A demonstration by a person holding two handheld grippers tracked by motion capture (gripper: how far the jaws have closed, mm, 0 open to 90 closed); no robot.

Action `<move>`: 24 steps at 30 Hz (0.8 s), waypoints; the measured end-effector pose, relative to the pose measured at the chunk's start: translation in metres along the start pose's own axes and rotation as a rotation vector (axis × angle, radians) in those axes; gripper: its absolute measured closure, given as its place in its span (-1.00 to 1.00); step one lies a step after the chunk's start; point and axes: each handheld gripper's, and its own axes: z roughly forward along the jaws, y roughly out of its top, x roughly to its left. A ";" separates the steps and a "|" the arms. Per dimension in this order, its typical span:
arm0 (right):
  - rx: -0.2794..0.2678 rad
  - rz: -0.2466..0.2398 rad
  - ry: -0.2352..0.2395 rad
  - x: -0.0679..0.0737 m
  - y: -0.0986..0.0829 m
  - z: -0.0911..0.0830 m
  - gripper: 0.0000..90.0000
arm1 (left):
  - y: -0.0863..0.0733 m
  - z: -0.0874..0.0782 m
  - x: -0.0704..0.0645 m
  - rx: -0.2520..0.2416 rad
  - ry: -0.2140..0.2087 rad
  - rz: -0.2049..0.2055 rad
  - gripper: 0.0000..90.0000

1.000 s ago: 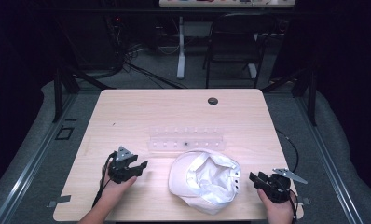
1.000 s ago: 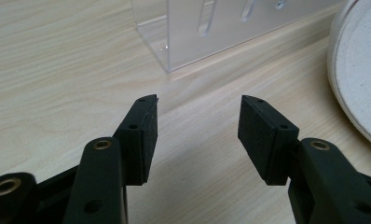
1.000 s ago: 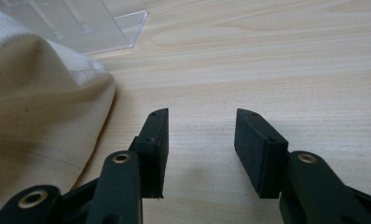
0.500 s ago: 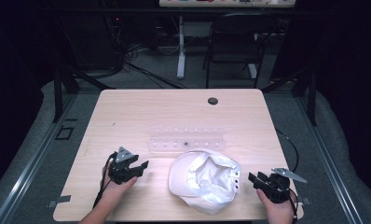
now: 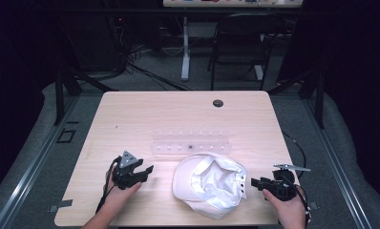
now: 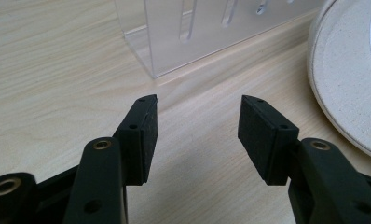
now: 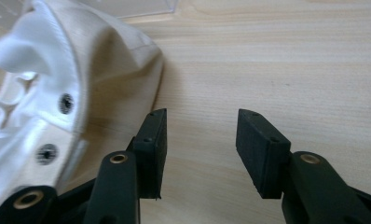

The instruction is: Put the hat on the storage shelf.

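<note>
Both grippers rest low over the table [image 5: 131,109] with jaws spread and nothing between them; the left gripper [image 5: 147,171] sits at the near left, its tips aimed rightward at the white cap [image 5: 209,183], just short of the brim; the right gripper [image 5: 255,182] sits at the near right, one jaw just beside the cap's eyelet side; the cap lies upturned near the front edge, between the two; a clear plastic rack [image 5: 190,144] stands just beyond it.
</note>
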 end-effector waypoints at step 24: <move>0.185 0.034 0.263 0.016 0.034 -0.015 0.09 | -0.001 0.001 0.000 0.012 0.009 0.003 0.06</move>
